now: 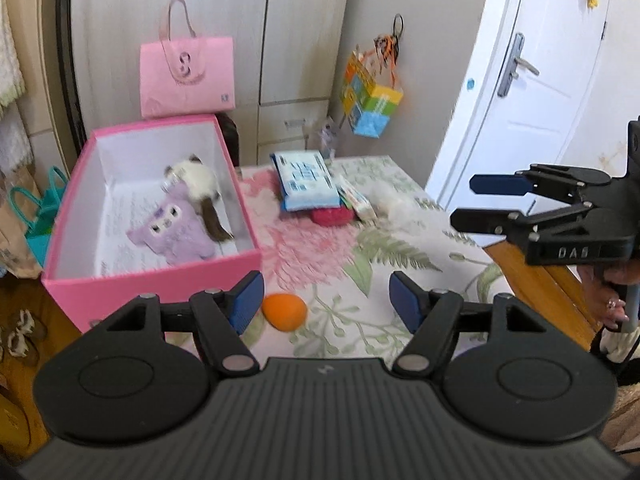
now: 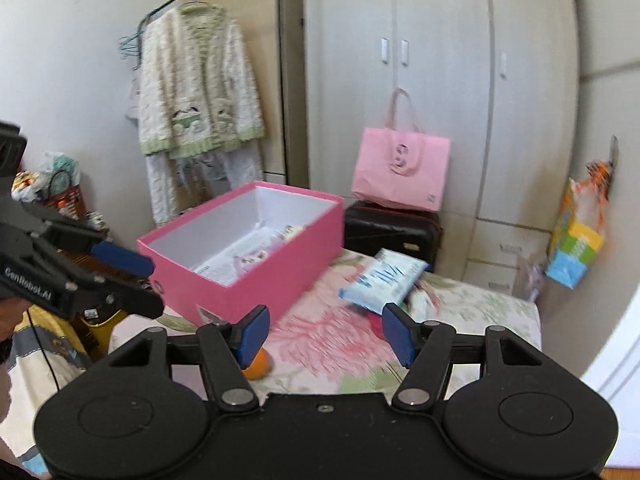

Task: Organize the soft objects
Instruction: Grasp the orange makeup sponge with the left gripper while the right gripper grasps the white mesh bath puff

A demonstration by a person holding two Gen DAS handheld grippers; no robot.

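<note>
Left wrist view: the left gripper (image 1: 326, 300) is held empty with jaws spread wide, and the orange ball (image 1: 285, 312) lies on the floral cloth (image 1: 320, 248) just ahead, nearer the left finger. The pink box (image 1: 160, 284), ahead to the left, already holds a purple plush (image 1: 176, 228) and a cat toy (image 1: 202, 188). The right gripper (image 2: 324, 336) is likewise spread and empty, with the wipes pack (image 2: 382, 280) ahead. The ball is best centred between the pads before a gentle squeeze, since it may roll or squash.
</note>
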